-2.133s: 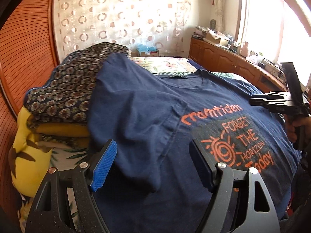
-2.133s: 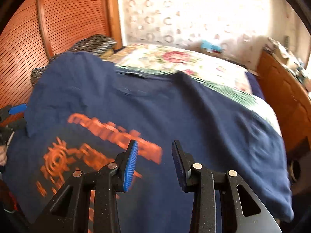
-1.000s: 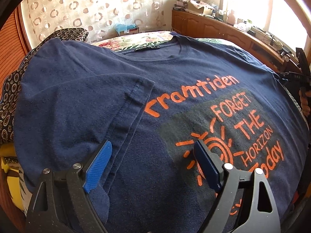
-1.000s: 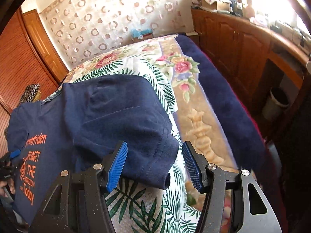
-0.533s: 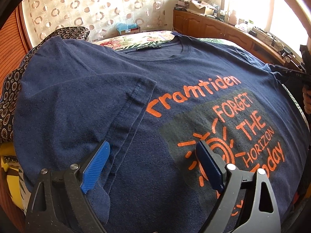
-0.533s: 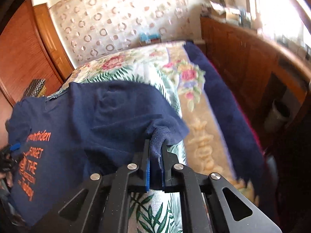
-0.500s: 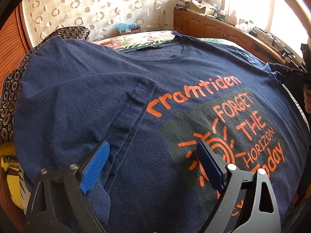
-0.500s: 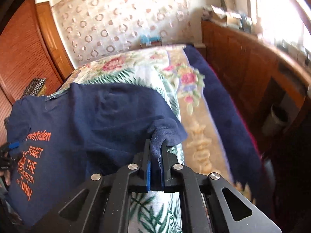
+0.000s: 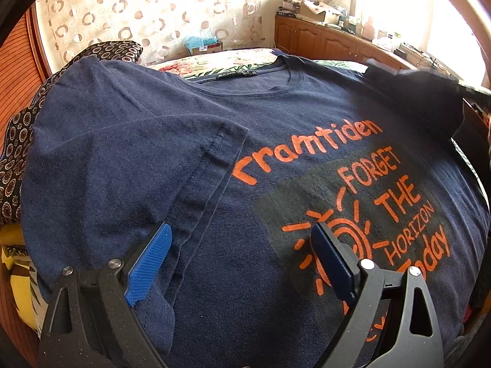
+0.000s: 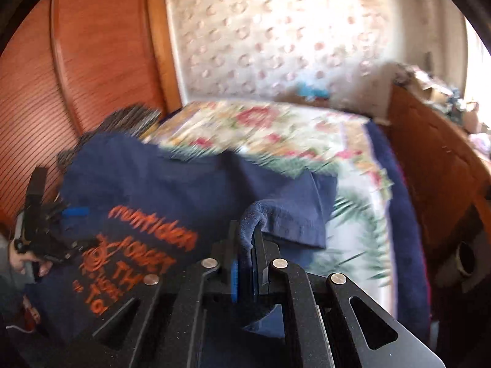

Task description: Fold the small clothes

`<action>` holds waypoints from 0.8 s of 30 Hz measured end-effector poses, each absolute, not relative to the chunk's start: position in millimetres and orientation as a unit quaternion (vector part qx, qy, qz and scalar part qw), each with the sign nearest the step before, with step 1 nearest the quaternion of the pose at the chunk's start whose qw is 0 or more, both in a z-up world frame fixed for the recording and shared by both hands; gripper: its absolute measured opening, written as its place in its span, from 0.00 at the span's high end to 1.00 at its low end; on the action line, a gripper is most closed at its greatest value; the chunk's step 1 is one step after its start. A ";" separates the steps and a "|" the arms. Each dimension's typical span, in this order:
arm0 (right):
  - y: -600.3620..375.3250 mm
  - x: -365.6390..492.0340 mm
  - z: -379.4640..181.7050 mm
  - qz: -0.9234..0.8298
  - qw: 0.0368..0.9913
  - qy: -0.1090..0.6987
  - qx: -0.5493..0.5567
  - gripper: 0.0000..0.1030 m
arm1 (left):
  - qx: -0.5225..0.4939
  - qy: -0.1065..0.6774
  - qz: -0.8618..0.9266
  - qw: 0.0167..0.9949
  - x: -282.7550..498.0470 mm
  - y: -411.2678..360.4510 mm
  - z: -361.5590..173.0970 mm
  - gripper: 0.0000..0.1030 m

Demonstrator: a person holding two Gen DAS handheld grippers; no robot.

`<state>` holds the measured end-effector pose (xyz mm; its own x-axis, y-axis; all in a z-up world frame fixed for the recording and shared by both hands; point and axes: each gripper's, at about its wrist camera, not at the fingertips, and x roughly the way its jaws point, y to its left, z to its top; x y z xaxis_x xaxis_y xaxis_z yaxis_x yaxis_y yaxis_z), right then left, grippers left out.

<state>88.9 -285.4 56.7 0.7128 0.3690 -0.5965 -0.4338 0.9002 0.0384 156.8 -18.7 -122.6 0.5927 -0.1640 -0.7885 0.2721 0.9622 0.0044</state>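
Observation:
A navy T-shirt with orange print lies face up on the bed; its left sleeve is folded inward over the chest. My left gripper is open, jaws wide, low over the shirt beside the folded sleeve's hem, holding nothing. My right gripper is shut on the shirt's right sleeve and holds it lifted, carried inward over the shirt body. In the left wrist view the lifted sleeve shows blurred at the upper right. The left gripper also shows in the right wrist view.
The bed has a floral cover. A patterned dark cloth and a yellow pillow lie at the shirt's left. Wooden cabinets with clutter run along the right under a window. A wooden wardrobe stands behind.
My right gripper closed on the right sleeve, lifted it and swung it left over the shirt. The left gripper stays open and almost still.

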 end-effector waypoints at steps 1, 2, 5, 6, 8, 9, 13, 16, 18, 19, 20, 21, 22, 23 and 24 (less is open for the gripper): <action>-278.8 87.3 49.5 0.224 0.919 0.319 -0.054 0.95 | 0.062 0.434 -0.122 0.890 156.7 -18.7 -122.6 0.10; -271.9 84.7 42.6 0.229 0.916 0.326 -0.058 0.91 | 0.062 0.434 -0.122 0.890 156.5 -18.7 -122.4 0.10; -261.4 81.5 30.4 0.232 0.910 0.338 -0.068 0.73 | 0.062 0.434 -0.122 0.890 156.7 -19.1 -122.4 0.10; -262.0 82.2 29.1 0.237 0.908 0.340 -0.067 0.67 | 0.062 0.434 -0.122 0.890 156.9 -19.2 -122.6 0.10; -259.8 89.0 30.8 0.238 0.907 0.341 -0.068 0.61 | 0.062 0.434 -0.122 0.890 156.7 -19.2 -122.4 0.10; -263.4 87.9 31.8 0.235 0.908 0.339 -0.069 0.61 | 0.062 0.434 -0.122 0.890 156.5 -19.2 -122.4 0.10; -270.1 93.7 35.1 0.209 0.914 0.341 -0.065 0.61 | 0.062 0.434 -0.122 0.890 156.5 -19.2 -122.4 0.10; -274.4 104.7 34.8 0.193 0.913 0.356 -0.054 0.61 | 0.062 0.434 -0.122 0.890 156.7 -19.4 -122.6 0.10; -274.3 116.7 26.7 0.186 0.908 0.372 -0.046 0.61 | 0.062 0.434 -0.122 0.890 156.3 -19.3 -122.4 0.10; -271.8 121.9 23.4 0.182 0.906 0.379 -0.043 0.61 | 0.062 0.434 -0.122 0.890 156.6 -19.4 -122.6 0.10; -270.9 129.7 18.6 0.172 0.904 0.388 -0.041 0.61 | 0.062 0.434 -0.122 0.890 156.6 -19.5 -122.7 0.10; -270.5 136.2 15.4 0.165 0.903 0.394 -0.037 0.61 | 0.062 0.434 -0.122 0.891 156.5 -19.4 -122.6 0.10; -269.3 142.8 13.6 0.160 0.902 0.400 -0.031 0.61 | 0.062 0.434 -0.122 0.890 156.3 -19.4 -122.4 0.10; -269.1 150.1 11.7 0.156 0.901 0.405 -0.024 0.61 | 0.062 0.434 -0.122 0.890 156.5 -19.4 -122.5 0.10; -269.4 154.9 10.7 0.153 0.900 0.407 -0.016 0.61 | 0.062 0.434 -0.122 0.890 156.6 -19.4 -122.6 0.10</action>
<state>154.9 -269.4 10.7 0.6210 0.2628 -0.7385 -0.2888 0.9526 0.0961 156.6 -19.4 -122.6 0.5936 -0.1636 -0.7880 0.2711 0.9625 0.0044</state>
